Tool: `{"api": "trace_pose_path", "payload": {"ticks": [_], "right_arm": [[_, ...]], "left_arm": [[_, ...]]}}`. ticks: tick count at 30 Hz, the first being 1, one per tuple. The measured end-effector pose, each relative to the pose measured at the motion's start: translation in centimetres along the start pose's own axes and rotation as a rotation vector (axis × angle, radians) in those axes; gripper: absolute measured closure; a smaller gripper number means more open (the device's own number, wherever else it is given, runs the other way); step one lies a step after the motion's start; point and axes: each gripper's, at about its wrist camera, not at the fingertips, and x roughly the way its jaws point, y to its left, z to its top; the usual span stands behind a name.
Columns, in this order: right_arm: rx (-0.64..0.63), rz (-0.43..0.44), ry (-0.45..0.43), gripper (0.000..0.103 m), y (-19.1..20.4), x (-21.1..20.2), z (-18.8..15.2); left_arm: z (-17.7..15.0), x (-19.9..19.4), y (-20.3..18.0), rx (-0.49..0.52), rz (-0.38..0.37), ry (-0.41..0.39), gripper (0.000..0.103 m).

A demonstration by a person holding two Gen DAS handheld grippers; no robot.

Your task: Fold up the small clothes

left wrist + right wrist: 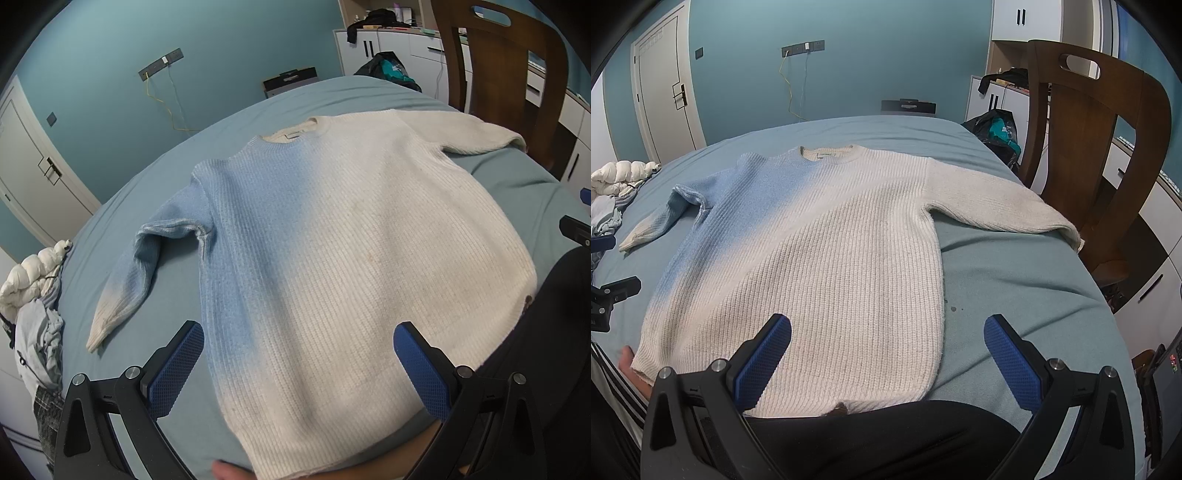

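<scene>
On the blue bed sheet [155, 184], left view, the knit sweater [332, 240] lies flat beneath the left gripper [299, 369], jaws wide, empty; right view, the right gripper [888, 362] likewise gapes empty over its hem.

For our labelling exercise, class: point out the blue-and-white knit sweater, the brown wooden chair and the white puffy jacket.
Blue-and-white knit sweater [827, 236]: right wrist view, chest.
Brown wooden chair [1082, 122]: right wrist view, backrest.
White puffy jacket [33, 273]: left wrist view, quilted bulk.

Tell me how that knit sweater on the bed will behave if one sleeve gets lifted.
The sweater looks floppy: its blue sleeve already lies bent and creased. The thick ribbed knit suggests some weight, so it would likely sag and drag. The textured fingers should grip it well.
</scene>
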Motion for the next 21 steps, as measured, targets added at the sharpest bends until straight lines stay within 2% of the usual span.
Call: {"api": "trace_pose_path", "payload": {"ticks": [21], "right_arm": [[-0.010,-0.006,0.010,0.001,0.10,0.08,-0.08]], "left_arm": [[0.04,0.19,-0.15,-0.005,0.005,0.019,0.000]]}}
